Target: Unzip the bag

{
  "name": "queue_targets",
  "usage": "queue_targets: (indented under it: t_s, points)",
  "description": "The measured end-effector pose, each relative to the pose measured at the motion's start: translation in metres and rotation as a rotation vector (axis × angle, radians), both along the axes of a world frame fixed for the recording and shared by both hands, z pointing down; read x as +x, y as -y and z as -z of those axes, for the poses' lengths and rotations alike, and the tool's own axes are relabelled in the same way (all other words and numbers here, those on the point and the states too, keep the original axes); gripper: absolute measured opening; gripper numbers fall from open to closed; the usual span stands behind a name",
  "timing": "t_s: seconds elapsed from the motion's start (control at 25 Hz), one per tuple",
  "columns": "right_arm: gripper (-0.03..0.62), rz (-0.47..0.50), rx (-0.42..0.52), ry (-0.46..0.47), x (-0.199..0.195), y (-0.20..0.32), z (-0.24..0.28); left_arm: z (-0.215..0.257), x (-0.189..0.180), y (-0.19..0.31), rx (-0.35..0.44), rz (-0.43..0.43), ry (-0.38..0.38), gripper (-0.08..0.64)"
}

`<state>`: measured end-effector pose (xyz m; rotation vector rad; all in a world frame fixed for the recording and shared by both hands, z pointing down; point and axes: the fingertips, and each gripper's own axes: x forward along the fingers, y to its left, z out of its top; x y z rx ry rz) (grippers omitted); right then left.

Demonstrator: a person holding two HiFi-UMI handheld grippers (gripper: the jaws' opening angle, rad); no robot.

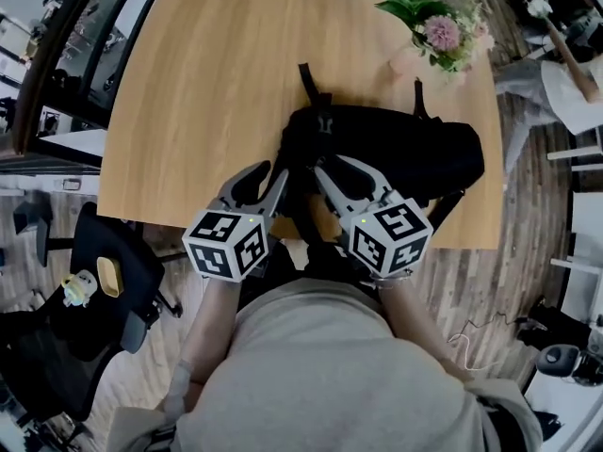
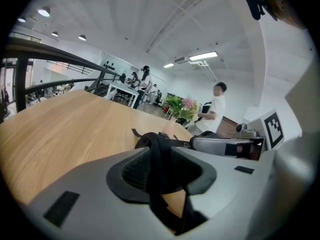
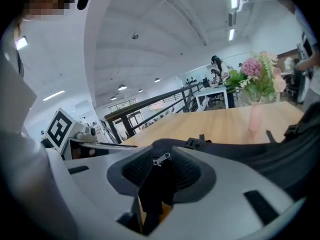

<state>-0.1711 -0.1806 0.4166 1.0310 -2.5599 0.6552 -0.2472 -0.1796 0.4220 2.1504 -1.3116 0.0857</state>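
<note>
A black backpack (image 1: 396,153) lies on the wooden table (image 1: 207,83) near its front edge. Both grippers are at its left end. My left gripper (image 1: 273,172) has its jaws spread around a black strap (image 2: 159,156) of the bag; that gripper (image 2: 160,159) shows a ribbed pad bare beside the strap. My right gripper (image 1: 328,165) stands open too. In the right gripper view a small metal zipper pull (image 3: 161,159) and a fold of black fabric sit between the pads of the right gripper (image 3: 162,166), not pinched. The bag's body (image 3: 280,154) stretches to the right.
A pink vase of flowers (image 1: 438,36) stands at the table's far right corner. A black office chair (image 1: 113,271) is left of the person. Another person (image 2: 215,106) stands beyond the table. The table's left half is bare wood.
</note>
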Motion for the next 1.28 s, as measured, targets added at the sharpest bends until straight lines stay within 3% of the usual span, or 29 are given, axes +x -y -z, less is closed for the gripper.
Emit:
queue_targets:
  t_s: [0.28, 0.64, 1.04, 1.28]
  points:
    - [0.118, -0.114, 0.007, -0.023, 0.002, 0.001, 0.0, -0.007, 0.004, 0.004, -0.004, -0.138, -0.058, 0.127]
    - [0.138, -0.196, -0.01, -0.05, 0.002, -0.002, -0.007, -0.028, 0.011, -0.007, -0.062, -0.3, -0.056, 0.127]
    - [0.15, -0.205, 0.013, -0.174, -0.001, 0.004, -0.006, -0.024, 0.015, -0.009, -0.031, -0.359, -0.045, 0.055]
    - [0.156, -0.19, 0.017, -0.249, -0.008, 0.006, -0.01, -0.023, 0.018, -0.011, -0.023, -0.379, -0.032, 0.052]
